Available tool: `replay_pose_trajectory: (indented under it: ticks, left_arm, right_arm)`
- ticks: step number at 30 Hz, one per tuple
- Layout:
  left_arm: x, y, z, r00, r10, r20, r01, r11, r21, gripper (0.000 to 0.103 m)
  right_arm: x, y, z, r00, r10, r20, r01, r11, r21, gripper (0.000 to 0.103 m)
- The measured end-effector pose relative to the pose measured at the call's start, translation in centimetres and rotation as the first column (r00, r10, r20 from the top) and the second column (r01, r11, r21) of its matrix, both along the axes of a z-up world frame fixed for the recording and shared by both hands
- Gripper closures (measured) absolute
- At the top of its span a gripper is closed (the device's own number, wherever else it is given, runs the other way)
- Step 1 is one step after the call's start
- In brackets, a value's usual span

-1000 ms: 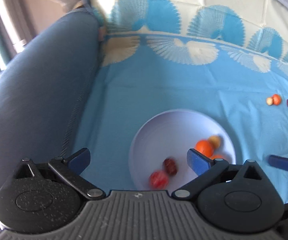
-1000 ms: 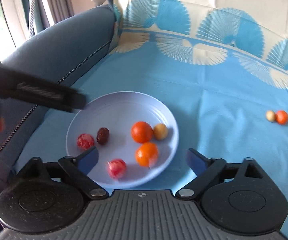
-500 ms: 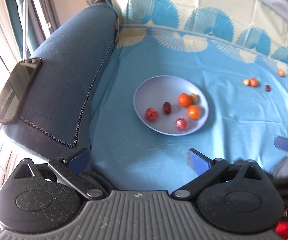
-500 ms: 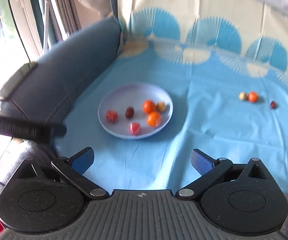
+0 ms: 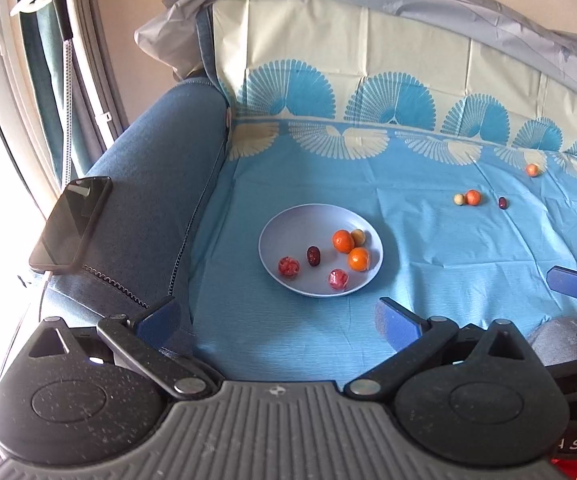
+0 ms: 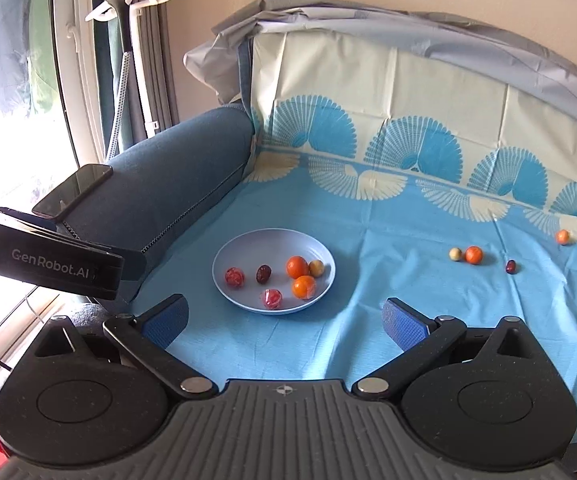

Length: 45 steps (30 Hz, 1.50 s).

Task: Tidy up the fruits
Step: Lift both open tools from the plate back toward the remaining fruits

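Observation:
A pale blue plate sits on the blue patterned cloth and holds several fruits: two oranges, a yellow fruit, a dark date and two red fruits. Loose fruits lie far right on the cloth: a pale one, an orange, a dark date and a small orange one. My left gripper is open and empty, well short of the plate. My right gripper is open and empty, also short of the plate.
A blue sofa armrest runs along the left with a black phone lying on it. The sofa back under cream cloth rises behind. A white stand is by the window at left.
Both grippers have pulled back and up from the plate, so the plate and fruits look smaller and farther. The fruits in the plate have settled.

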<state>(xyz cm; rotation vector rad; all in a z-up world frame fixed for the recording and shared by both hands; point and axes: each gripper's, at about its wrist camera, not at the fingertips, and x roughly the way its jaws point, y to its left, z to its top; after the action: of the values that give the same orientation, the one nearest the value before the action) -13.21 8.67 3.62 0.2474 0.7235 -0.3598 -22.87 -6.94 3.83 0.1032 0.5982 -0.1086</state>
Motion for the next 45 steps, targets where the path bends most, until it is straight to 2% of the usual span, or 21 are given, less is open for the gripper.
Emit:
replay_pose_trajectory:
  ticks: [7,25,31,40,45]
  left_arm:
    - [-1.7,0.3,1.1,0.999,-0.01,0.045,0.011,1.0,-0.005,0.0]
    - [-1.2,0.5,1.1,0.999,-0.013,0.049,0.013,1.0,0.004,0.0]
    - [-0.2,-0.7,0.0,0.999,-0.038,0.015,0.037,0.999,0.034,0.0]
    - [1.9,-3.3,-1.9,0.997,-0.051,-0.052,0.055,0.994,0.091,0.0]
    - [3.3,-6.2,-2.4,0.995,-0.071,-0.073,0.079,0.991,0.107,0.0]
  right_arm:
    - [-1.5,0.6,0.7,0.999,-0.001,0.04,0.002,1.0,-0.028,0.001]
    - [-1.2,1.0,0.4,0.999,0.016,0.033,-0.015,0.999,-0.047,0.001]
    - [-0.9,0.4,-0.2,1.0,0.0,0.022,0.001,0.999,-0.039,0.001]
    - [0.2,-2.3,-2.6,0.998,-0.048,-0.034,0.05,0.998,0.043,0.001]
    - [0.6,-4.9,-3.9,0.993,-0.098,-0.059,0.102,0.991,0.084,0.001]
